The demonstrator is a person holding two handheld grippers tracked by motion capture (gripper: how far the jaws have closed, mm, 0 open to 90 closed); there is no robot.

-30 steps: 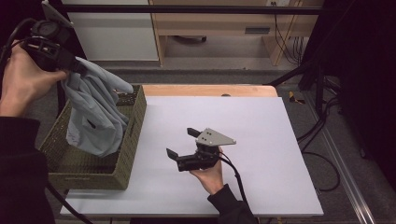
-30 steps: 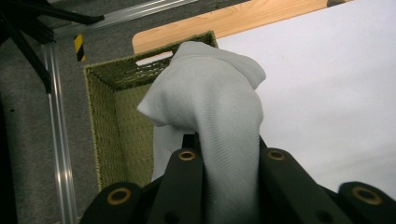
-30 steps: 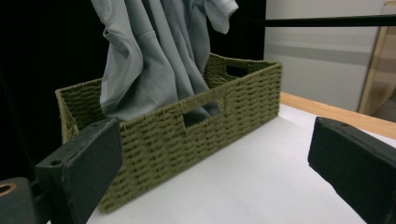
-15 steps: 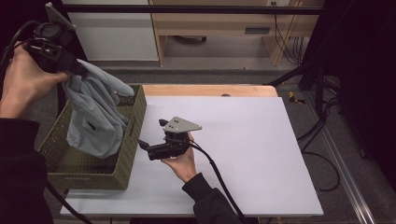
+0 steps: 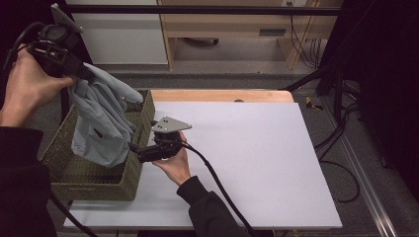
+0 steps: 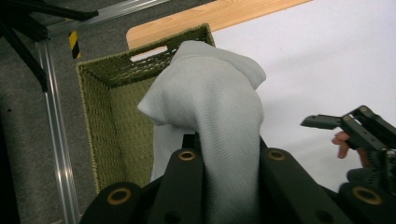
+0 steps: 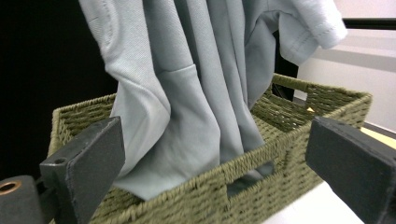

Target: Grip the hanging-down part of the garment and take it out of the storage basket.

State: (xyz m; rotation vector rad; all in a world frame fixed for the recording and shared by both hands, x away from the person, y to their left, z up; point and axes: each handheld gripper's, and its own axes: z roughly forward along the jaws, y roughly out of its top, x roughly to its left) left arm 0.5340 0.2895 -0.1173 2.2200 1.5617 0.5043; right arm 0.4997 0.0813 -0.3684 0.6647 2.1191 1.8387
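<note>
Both grippers work together: my left gripper (image 5: 81, 74) pinches the grey T-shirt (image 5: 101, 121) between its jaws, lifting it over the wicker basket (image 5: 96, 180), while my right gripper (image 5: 140, 154) approaches spread wide, probably to catch the hanging cloth.

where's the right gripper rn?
High view: right gripper, jaws open, sits at the table's left side against the green basket, facing the hanging grey shirt.
</note>
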